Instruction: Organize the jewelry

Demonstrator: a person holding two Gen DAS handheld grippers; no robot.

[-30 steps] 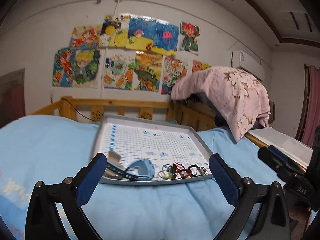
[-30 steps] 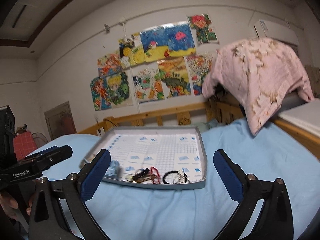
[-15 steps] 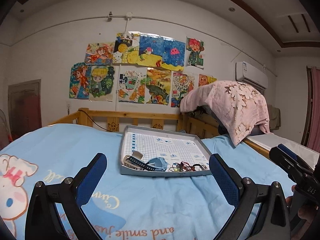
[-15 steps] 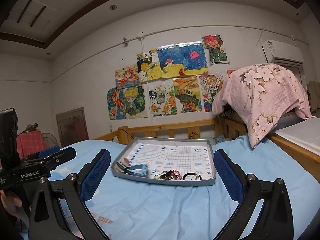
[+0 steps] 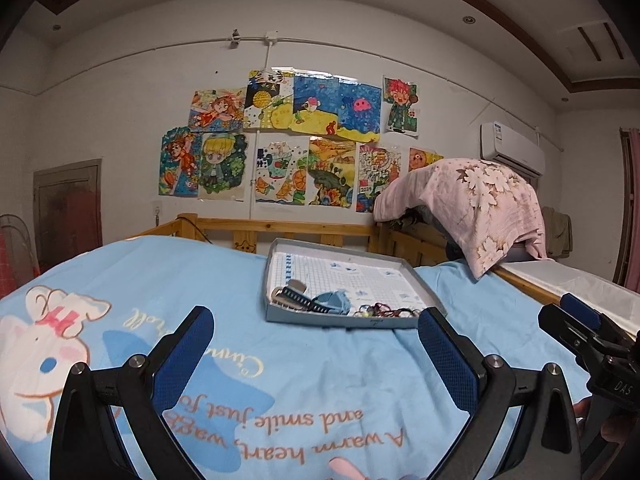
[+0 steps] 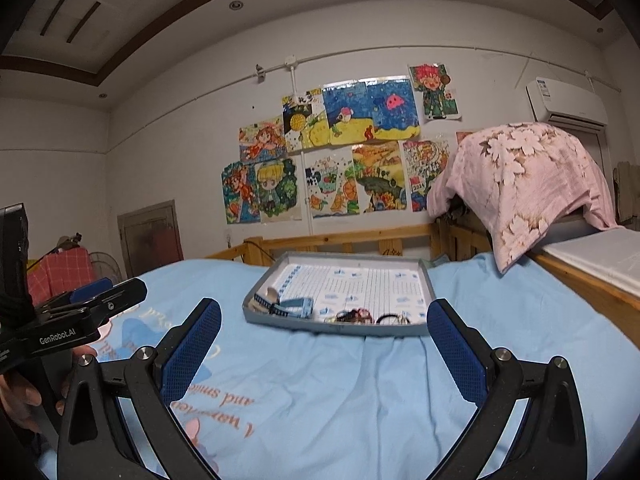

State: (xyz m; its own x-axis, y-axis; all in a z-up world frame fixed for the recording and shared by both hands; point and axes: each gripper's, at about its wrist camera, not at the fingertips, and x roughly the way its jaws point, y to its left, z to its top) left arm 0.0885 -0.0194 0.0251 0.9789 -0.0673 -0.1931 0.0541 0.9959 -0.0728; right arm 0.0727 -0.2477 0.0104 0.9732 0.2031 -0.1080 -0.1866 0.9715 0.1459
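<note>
Jewelry tray [image 5: 340,322] lies ahead on bed [image 5: 200,280], well apart from both grippers: left gripper [image 5: 316,344], right gripper [image 6: 324,340]; jaws released, empty; neither clearly nearer.

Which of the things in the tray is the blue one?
The watch, lying at the left of the tray with its dark strap. The small bracelets to its right are red and black.

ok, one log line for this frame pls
left gripper: open, empty | right gripper: open, empty | tray: on bed, watch and bracelets inside
</note>
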